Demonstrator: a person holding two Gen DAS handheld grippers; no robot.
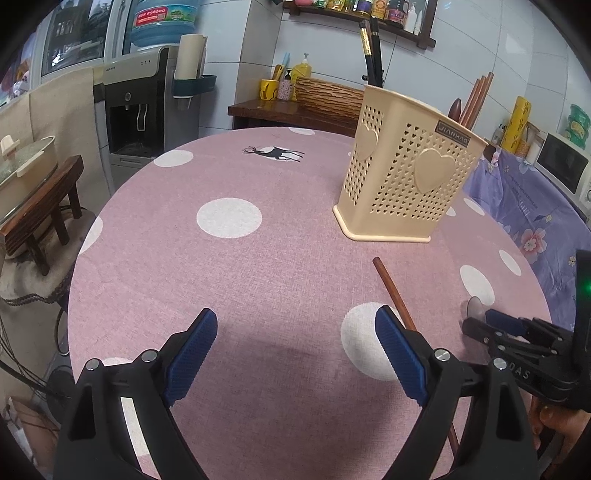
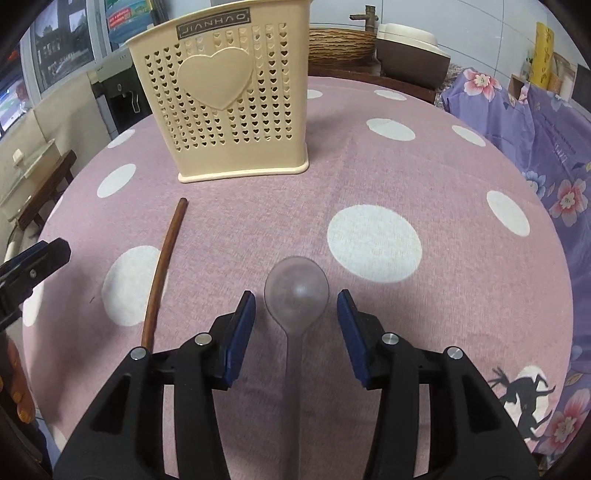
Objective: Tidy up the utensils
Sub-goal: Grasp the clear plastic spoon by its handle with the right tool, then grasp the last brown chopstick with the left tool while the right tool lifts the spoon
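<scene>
Your round counter [image 2: 369, 177] wears a pink woven cloth with white dots and a black deer print; around it stand a water dispenser [image 1: 133, 110], a wooden shelf of jars [image 1: 369, 11] and a purple floral cover [image 2: 535, 129]. The cream plastic utensil holder [image 2: 225, 92], pierced with small hearts, stands upright toward the far side with chopsticks [image 1: 476, 98] already poking out. One brown wooden chopstick [image 2: 162, 266] lies loose before it. A translucent spoon [image 2: 297, 291] lies flat between the blue ribbed pads of your right hand-held gripper [image 2: 296, 306], which gapes wide without touching it. Your left hand-held gripper [image 1: 295, 325] is spread wide too, gripping nothing, the chopstick passing behind its right pad.
</scene>
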